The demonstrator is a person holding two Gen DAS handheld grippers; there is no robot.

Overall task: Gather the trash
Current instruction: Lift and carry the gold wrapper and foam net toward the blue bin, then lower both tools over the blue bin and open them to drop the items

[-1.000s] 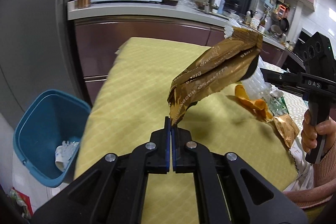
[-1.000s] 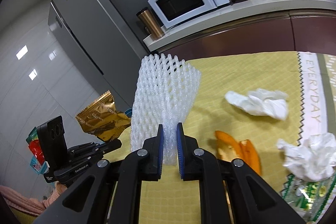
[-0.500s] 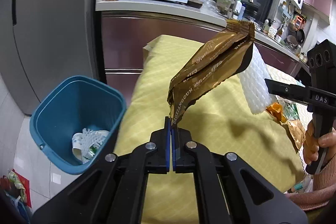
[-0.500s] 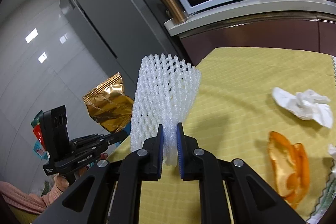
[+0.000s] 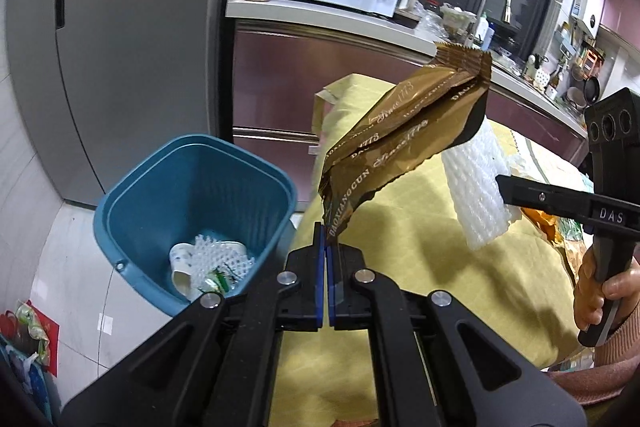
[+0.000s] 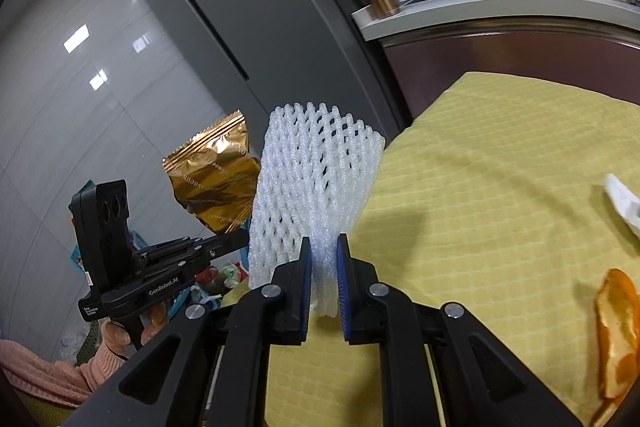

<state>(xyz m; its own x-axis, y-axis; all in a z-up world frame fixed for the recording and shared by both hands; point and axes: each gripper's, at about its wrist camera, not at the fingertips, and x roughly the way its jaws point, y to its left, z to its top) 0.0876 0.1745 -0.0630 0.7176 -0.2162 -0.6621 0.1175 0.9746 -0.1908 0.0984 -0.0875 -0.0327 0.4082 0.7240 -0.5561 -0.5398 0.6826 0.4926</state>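
Beside yellow table [image 5: 420, 227], blue bin [image 5: 192, 211] sitting on floor | left gripper [image 5: 326, 283] pinching gold wrapper [image 5: 404, 147] | right gripper [image 6: 323, 291] clamping foam net [image 6: 312, 195]

The gold snack wrapper [image 5: 404, 143] bore "DAOXIANGCUN" and "Since 1773" in pale lettering. The right gripper [image 5: 600, 215], seen from the left wrist, carried a white "DAS" mark. The left gripper [image 6: 160, 283], seen from the right wrist, read "GenRobot.AI".

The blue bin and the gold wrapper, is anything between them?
No. In the left wrist view, only open air and a strip of floor separate the blue bin from the gold wrapper, pinched in the left hand-held gripper.
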